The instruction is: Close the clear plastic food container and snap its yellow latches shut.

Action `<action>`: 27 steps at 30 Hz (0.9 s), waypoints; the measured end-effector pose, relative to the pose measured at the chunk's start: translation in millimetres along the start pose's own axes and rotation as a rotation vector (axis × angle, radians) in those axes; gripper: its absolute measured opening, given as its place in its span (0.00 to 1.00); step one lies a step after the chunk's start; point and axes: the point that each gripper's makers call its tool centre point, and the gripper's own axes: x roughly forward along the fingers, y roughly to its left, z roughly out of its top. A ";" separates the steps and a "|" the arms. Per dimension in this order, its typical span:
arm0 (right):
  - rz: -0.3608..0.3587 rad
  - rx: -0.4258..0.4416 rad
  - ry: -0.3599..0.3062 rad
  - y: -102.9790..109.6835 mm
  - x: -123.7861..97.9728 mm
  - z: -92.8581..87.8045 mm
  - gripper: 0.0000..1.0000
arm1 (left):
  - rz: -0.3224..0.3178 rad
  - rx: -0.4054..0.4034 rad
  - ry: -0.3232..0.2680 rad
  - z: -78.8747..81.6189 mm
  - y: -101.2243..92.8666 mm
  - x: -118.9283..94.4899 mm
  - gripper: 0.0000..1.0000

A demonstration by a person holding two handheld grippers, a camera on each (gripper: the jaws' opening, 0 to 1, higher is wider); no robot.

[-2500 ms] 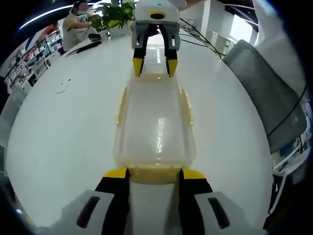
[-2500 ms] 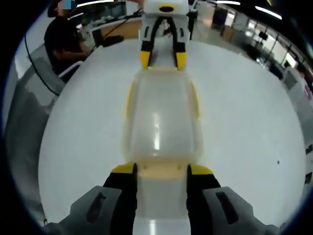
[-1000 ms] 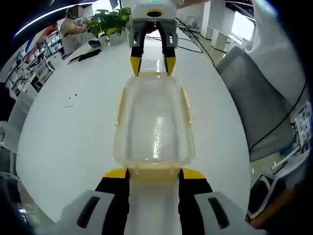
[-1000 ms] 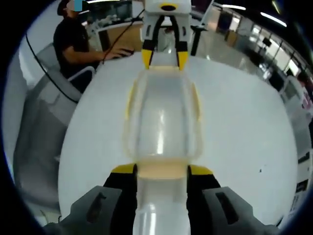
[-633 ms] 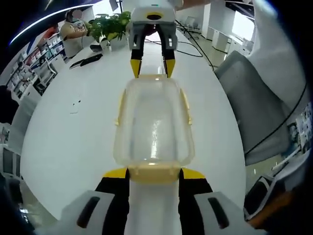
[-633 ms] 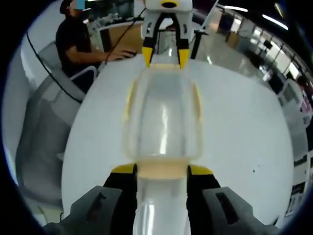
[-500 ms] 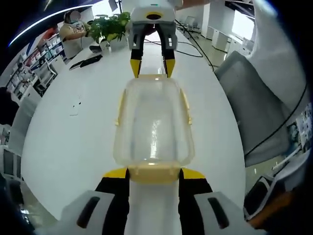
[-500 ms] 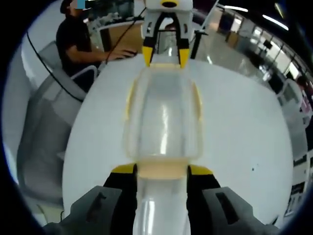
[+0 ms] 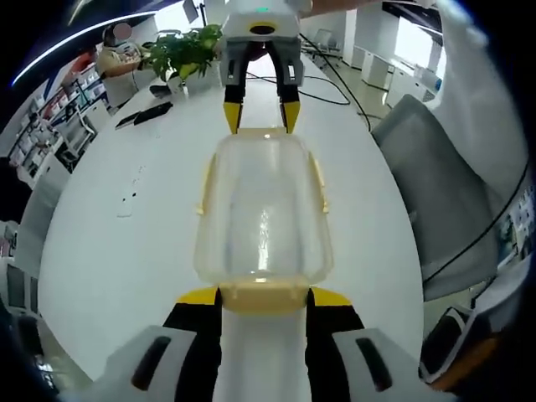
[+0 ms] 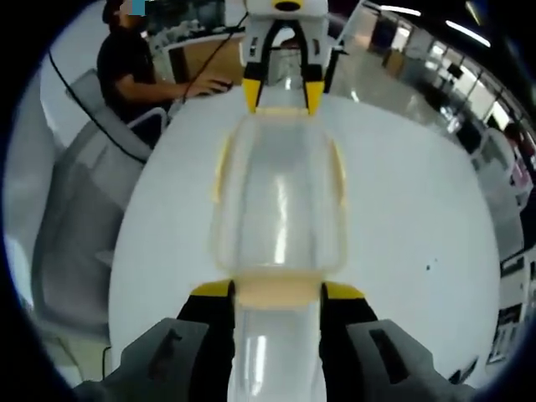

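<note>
While the clear container [image 9: 262, 209] hangs above the white surface [image 9: 109, 251], the left gripper [image 9: 264, 295] and right gripper [image 10: 276, 291] each have their fingers clamped on one end latch, the container spanning between them. Lid looks seated; next likely comes setting it down and pressing the side latches [image 9: 319, 180].

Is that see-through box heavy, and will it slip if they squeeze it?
Probably light: the clear container looks empty and thin-walled. Its smooth, shiny plastic may be slippery, though a hand-held gripper at each end, left and right, should steady it. Its walls might flex a little under a hard squeeze.
</note>
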 end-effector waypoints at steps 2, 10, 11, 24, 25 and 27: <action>0.000 -0.001 0.004 1.2 -3.0 -5.2 0.35 | -0.004 -0.002 -0.005 6.2 0.8 4.5 0.33; -0.004 0.007 0.018 4.5 -14.4 -30.0 0.35 | -0.016 0.006 0.002 28.4 3.0 20.9 0.32; -0.004 0.011 0.020 3.4 -16.0 -35.1 0.35 | -0.017 0.009 0.004 30.6 3.5 22.3 0.32; -0.003 0.040 0.016 -0.3 -26.7 -69.0 0.35 | -0.023 0.027 0.009 56.0 15.4 43.6 0.32; -0.002 0.042 0.016 -0.7 -26.6 -71.2 0.35 | -0.023 0.027 0.008 57.4 15.8 45.2 0.32; -0.002 0.043 0.017 -1.0 -26.9 -75.4 0.35 | -0.023 0.026 0.006 60.8 16.9 49.0 0.32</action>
